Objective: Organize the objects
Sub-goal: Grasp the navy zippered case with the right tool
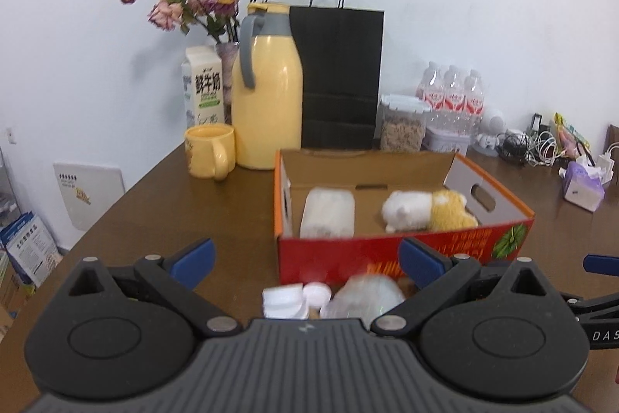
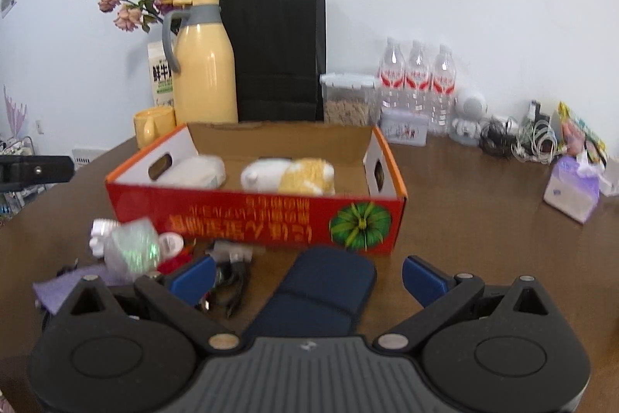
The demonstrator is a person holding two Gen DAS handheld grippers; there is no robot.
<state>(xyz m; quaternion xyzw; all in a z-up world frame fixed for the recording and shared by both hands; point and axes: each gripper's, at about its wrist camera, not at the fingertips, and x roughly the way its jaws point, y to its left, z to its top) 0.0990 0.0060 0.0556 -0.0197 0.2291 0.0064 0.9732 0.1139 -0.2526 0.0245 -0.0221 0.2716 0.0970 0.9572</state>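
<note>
Lower left of the right wrist view: a loose pile of small things on the brown surface [image 2: 464,219], just in front of the red box's [image 2: 271,215] near wall. Among them a crinkly clear-wrapped bundle [image 2: 133,250], a small white round container [image 2: 170,242], a white block [image 2: 101,228], a purple cloth [image 2: 62,287] and some dark cords, too blurred to name further.

Lower middle of the same view: a dark blue soft pouch [image 2: 321,287], lying flat between the spread fingers of the right hand-held gripper [image 2: 307,277], not yet gripped. Jaws wide apart, nothing held.

Probably light, padded and floppy; likely to sag if pinched at one end. Best taken across its narrow width near the middle, so both halves hang evenly. Fabric not slippery, not fragile, so a firm squeeze should do no harm.

Centre of the frame: open box, already holding a white wrapped packet [image 2: 201,171] on the left and a white-and-yellow plush toy [image 2: 288,175] beside it; bare floor on the right, room enough for the pouch.

In the left wrist view: left hand-held gripper [image 1: 305,262] also spread open and empty, hovering over the wrapped bundle and white pieces at bottom centre. That wrapping probably slick and crushable; gentle pinch around the bulk advised.
</note>
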